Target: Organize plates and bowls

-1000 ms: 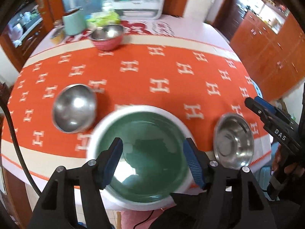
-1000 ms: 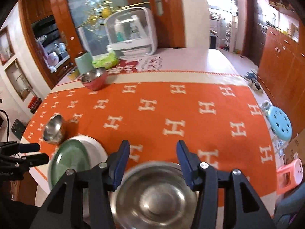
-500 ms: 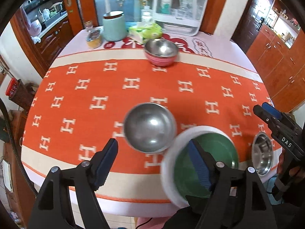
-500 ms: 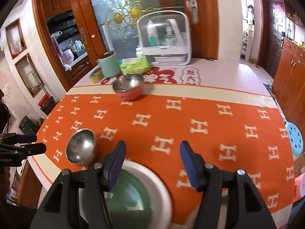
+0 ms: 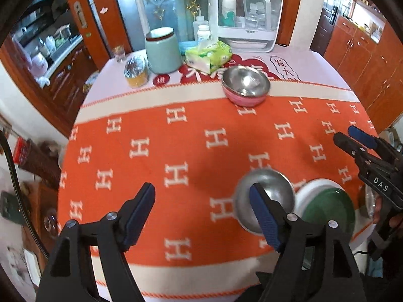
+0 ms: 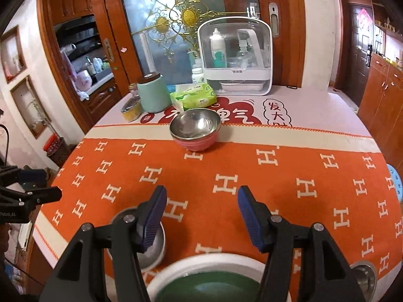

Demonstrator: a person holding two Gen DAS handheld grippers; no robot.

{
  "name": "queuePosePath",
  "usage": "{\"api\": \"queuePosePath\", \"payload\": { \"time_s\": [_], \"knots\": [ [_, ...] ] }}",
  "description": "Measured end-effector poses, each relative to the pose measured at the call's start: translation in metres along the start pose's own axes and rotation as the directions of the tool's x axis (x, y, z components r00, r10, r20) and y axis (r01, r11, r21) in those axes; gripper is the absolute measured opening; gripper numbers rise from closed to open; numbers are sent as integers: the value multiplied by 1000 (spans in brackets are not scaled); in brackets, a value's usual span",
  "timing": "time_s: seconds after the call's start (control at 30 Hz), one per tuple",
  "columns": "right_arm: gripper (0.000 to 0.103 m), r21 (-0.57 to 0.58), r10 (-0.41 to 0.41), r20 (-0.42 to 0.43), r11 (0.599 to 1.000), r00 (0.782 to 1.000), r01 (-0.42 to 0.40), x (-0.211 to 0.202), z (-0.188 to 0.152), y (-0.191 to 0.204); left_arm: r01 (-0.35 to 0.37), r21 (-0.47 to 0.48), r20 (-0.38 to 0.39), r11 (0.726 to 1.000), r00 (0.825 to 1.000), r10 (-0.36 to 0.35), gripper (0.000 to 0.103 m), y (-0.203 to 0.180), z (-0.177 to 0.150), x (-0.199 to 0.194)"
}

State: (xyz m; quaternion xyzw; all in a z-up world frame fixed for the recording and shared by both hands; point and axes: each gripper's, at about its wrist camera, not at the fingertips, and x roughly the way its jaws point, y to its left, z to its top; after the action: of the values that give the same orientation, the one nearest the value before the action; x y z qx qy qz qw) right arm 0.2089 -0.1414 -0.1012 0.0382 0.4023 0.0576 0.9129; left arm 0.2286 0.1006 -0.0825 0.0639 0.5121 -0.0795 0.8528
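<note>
Both the left gripper [image 5: 202, 215] and the right gripper [image 6: 201, 216] hang spread wide and empty. Lower right of the left view, the steel bowl [image 5: 269, 196] looks light, rigid and slick, so pinch its rim; the green plate [image 5: 327, 209] beside it seems heavier and breakable.

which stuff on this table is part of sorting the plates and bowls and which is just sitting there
Part of the job:
- pink-sided steel bowl
- plain steel bowl
- green plate with white rim
- small steel dish

Just sitting there:
- mint canister
- tissue pack
- clear-fronted storage box
- jar
</note>
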Motion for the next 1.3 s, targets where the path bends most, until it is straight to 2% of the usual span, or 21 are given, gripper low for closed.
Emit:
{"api": "queuePosePath", "payload": {
  "time_s": [0.1,0.43,0.67,0.83,0.93,1.03,1.2,1.3],
  "knots": [
    [59,8,1,5,1000,1000,-1,5,15,5,1,21,8,1000,1000,-2,77,12,20,9],
    [60,2,-76,29,997,997,76,29,81,13,-2,106,68,994,998,-5,77,23,92,27],
    [60,39,-102,10,994,995,101,50,113,12,40,112,100,993,994,-51,77,27,140,45],
    [60,79,-68,10,995,998,67,68,119,11,85,75,95,994,991,-92,77,29,155,69],
    [60,102,-43,1,994,999,42,81,116,10,74,103,76,992,994,-82,77,24,156,86],
    [60,132,-30,7,991,1000,29,93,113,7,113,93,50,989,992,-118,77,22,158,106],
    [60,190,-17,-19,982,1000,20,121,108,-5,181,29,61,983,981,-182,77,20,160,135],
    [60,238,7,-19,971,1000,-2,137,100,-15,245,-26,70,969,968,-242,77,20,163,155]
  ]
}}
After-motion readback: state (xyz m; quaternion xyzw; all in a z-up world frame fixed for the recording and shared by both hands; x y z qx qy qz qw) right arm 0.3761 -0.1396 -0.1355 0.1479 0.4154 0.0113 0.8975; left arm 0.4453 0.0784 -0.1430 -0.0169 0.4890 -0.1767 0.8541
